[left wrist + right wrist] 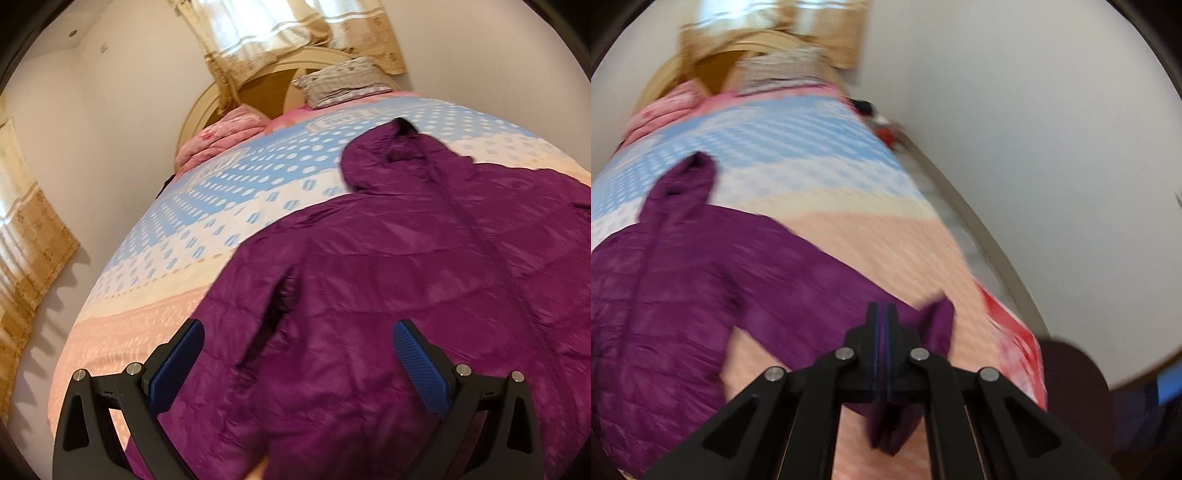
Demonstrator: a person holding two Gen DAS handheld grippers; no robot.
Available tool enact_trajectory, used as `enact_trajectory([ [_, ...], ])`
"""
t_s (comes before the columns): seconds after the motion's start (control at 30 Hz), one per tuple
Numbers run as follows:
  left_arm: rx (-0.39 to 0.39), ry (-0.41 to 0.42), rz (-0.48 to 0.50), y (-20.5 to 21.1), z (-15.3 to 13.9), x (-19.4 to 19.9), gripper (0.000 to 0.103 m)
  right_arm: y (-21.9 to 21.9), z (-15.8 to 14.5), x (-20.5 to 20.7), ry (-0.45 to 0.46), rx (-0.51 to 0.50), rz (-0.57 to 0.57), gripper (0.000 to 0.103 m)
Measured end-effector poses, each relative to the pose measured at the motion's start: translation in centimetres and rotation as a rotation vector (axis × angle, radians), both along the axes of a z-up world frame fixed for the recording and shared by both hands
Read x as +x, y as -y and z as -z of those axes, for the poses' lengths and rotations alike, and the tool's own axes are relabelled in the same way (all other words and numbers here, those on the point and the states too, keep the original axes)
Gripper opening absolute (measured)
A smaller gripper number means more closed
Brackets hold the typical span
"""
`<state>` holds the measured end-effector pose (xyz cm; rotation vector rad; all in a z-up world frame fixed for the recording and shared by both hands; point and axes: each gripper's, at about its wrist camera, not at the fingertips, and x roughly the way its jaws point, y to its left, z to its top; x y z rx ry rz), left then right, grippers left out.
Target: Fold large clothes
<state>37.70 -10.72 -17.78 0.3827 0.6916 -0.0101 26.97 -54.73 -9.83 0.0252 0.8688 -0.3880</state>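
Right gripper [881,314] pinched on the sleeve cuff [938,325] of the purple quilted hooded jacket [406,277]; left gripper [299,365] spread wide above its hem, empty. Jacket spread on the dotted pastel bedspread [221,206], hood toward the pillows. Probably the sleeve fold: next, cuff carried across the body.

A: What lies on the bed [155,229]?

B: A purple quilted jacket [388,295], spread flat on the dotted blue, white and peach bedspread, hood [384,158] toward the headboard [266,88].

A: And the left gripper [299,354]?

B: Its blue-padded fingers [421,369] stand wide apart above the jacket's lower part, nothing between them. A pillow [343,81] and a pink blanket [218,136] lie by the headboard; curtains [280,29] hang behind.
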Motion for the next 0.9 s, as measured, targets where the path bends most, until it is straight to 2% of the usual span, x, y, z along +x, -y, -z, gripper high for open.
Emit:
enact_trajectory([
  [0.17, 0.004, -0.001, -0.055, -2.0, 0.4, 1.7, 0.102, -9.4, 1.1, 5.8, 0.019, -0.015, -0.186, 0.003],
  [0.33, 0.0, -0.015, -0.075, -3.7, 1.1, 1.5, 0.102, -16.6, 4.5, 9.2, 0.022, 0.032, -0.326, 0.003],
  [0.4, 0.013, -0.01, -0.071, -3.9, 1.4, 1.1, 0.102, -17.4, 6.1, 9.7, 0.0, 0.026, -0.328, 0.02],
  [0.43, 0.022, -0.008, -0.071, -4.0, 1.6, 1.0, 0.102, -17.6, 7.0, 9.7, -0.008, 0.036, -0.332, 0.05],
  [0.47, 0.026, -0.011, -0.069, -4.1, 1.9, 1.0, 0.102, -17.6, 7.6, 9.2, 0.001, 0.053, -0.331, 0.068],
  [0.6, 0.023, -0.029, -0.077, -4.0, 2.5, 1.5, 0.102, -14.9, 8.8, 6.3, 0.018, 0.047, -0.25, 0.069],
  [0.73, 0.026, -0.024, -0.074, -3.0, 2.7, 1.6, 0.102, -9.0, 9.6, 3.2, -0.002, -0.135, 0.003, 0.072],
  [0.8, 0.015, -0.03, -0.069, -2.2, 2.7, 1.7, 0.102, -5.5, 10.5, 2.1, -0.022, -0.168, 0.113, 0.073],
  [0.83, 0.013, -0.032, -0.067, -1.8, 2.8, 1.7, 0.102, -3.8, 11.3, 1.7, -0.047, -0.177, 0.168, 0.077],
  [0.9, 0.011, -0.039, -0.052, -1.0, 2.9, 1.6, 0.102, -1.2, 13.1, 1.2, -0.094, -0.157, 0.22, 0.078],
])
